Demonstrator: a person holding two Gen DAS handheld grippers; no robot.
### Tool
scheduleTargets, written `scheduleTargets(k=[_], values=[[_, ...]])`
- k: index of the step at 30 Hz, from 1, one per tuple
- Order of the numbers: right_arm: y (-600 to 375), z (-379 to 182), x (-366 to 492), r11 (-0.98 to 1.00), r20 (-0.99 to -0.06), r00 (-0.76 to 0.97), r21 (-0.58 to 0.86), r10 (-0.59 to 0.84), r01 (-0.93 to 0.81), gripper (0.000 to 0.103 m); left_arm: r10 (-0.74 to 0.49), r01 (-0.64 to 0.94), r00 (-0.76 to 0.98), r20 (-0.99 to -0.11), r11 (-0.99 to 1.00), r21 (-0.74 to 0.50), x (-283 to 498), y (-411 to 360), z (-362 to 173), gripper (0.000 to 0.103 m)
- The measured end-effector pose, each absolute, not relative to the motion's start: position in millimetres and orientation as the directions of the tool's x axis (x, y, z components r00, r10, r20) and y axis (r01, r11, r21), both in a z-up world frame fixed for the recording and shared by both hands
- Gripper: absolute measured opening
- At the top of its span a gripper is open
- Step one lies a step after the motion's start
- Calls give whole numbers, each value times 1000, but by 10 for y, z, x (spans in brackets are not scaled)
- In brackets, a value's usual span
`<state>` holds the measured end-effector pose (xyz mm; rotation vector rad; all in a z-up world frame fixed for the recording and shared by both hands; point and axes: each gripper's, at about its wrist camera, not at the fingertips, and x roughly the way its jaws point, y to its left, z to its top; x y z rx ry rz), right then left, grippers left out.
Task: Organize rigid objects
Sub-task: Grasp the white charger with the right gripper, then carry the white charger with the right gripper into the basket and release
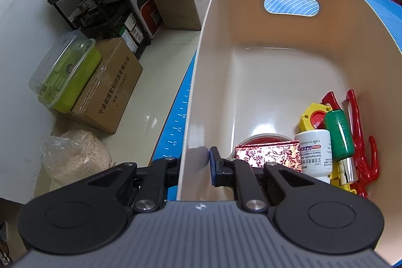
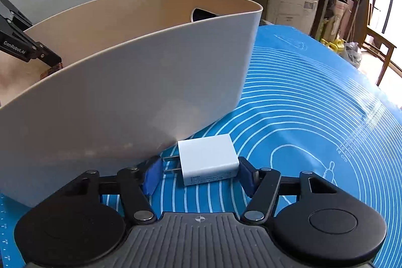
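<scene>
Right gripper: jaws sitting apart, flanking white charger. Left gripper: pinching bin wall.

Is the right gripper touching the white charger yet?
Cannot tell. In the right wrist view the right gripper straddles the white charger; the right pad looks against its corner, the left pad clears the prongs.

hidden: left gripper's outer finger behind cream plastic bin wall | round red-rimmed tape roll half covered by red foil box

both wrist views close, angled down, left over bin, right beside it
</scene>
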<state>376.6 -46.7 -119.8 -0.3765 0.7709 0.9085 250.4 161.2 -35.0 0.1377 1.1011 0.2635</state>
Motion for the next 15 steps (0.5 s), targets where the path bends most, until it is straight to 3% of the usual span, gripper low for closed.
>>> scheduleTargets(k=[7, 15], values=[[-724, -958, 3658, 654, -699, 469, -2, 540, -757, 66, 277, -146, 425, -862, 961, 236, 2512, 1626, -339, 18], [-877, -236, 3446, 748, -520, 637, 6, 570, -664, 66, 272, -155, 423, -865, 962, 227, 2509, 1658, -339, 17]])
